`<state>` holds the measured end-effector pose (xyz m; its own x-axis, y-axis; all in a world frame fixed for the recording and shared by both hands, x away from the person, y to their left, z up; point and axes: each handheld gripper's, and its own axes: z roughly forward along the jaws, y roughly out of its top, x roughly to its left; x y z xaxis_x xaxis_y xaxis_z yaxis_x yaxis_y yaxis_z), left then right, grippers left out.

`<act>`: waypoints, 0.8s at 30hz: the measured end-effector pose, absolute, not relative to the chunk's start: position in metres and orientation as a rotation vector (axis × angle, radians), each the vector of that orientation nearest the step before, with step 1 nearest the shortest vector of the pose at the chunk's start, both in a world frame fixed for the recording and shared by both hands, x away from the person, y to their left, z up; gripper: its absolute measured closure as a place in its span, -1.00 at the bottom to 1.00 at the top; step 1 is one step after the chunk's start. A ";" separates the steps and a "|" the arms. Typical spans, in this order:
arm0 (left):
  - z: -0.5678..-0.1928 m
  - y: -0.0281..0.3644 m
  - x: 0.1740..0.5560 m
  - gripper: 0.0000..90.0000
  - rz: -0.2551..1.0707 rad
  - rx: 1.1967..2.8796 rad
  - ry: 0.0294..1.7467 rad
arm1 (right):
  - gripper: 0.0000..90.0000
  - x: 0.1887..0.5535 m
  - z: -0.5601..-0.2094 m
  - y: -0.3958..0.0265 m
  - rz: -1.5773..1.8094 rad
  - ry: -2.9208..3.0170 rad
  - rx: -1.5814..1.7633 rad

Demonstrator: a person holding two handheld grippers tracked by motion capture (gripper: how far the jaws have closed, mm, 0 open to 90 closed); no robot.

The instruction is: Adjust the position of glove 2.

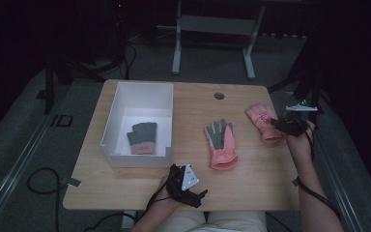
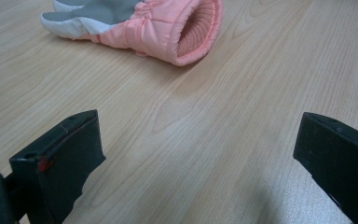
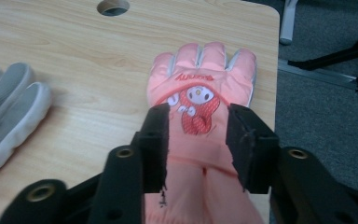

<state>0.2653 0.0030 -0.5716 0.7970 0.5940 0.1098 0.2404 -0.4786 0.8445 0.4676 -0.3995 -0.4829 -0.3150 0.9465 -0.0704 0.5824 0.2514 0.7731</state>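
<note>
The right claw [image 3: 196, 140] was seen over the cartoon-printed pink glove [image 3: 200, 100] at the desk's [image 1: 140, 186] right edge, its jaws straddling the glove without yet pinching it. The left claw [image 1: 186, 186] was held wide open and empty near the front edge. One dark glove [image 1: 142, 137] was already lying in the white box [image 1: 111, 121]; by that judgement, the grey-palmed glove [image 1: 221, 142] at mid-desk and the straddled one were left.

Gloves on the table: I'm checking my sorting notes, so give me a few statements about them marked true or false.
1. A dark glove lies in the white box. True.
2. Two pink gloves lie on the table. True.
3. The cartoon glove lies palm up. False: its printed back faces up.
4. The left gripper clamps the grey-palmed glove. False: it is open over bare wood.
5. The right gripper straddles the cartoon glove. True.
</note>
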 end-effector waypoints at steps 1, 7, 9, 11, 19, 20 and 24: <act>-0.572 0.003 0.265 -0.98 0.490 2.070 0.618 | 0.29 0.469 -0.484 -0.400 0.879 1.991 1.385; -0.572 0.004 0.265 -0.98 0.488 2.069 0.621 | 0.27 0.494 -0.500 -0.400 0.859 2.016 1.420; -0.572 0.004 0.265 -0.98 0.485 2.075 0.622 | 0.27 0.501 -0.503 -0.399 0.846 2.024 1.420; -0.572 0.004 0.265 -0.98 0.485 2.071 0.625 | 0.28 0.508 -0.506 -0.397 0.824 2.038 1.413; -0.573 0.003 0.264 -0.98 0.489 2.071 0.621 | 0.66 0.521 -0.528 -0.386 0.673 2.104 1.365; -0.573 0.003 0.264 -0.98 0.490 2.073 0.621 | 0.77 0.521 -0.528 -0.386 0.678 2.090 1.387; -0.572 0.004 0.264 -0.98 0.493 2.071 0.617 | 0.93 0.522 -0.526 -0.390 0.713 2.063 1.452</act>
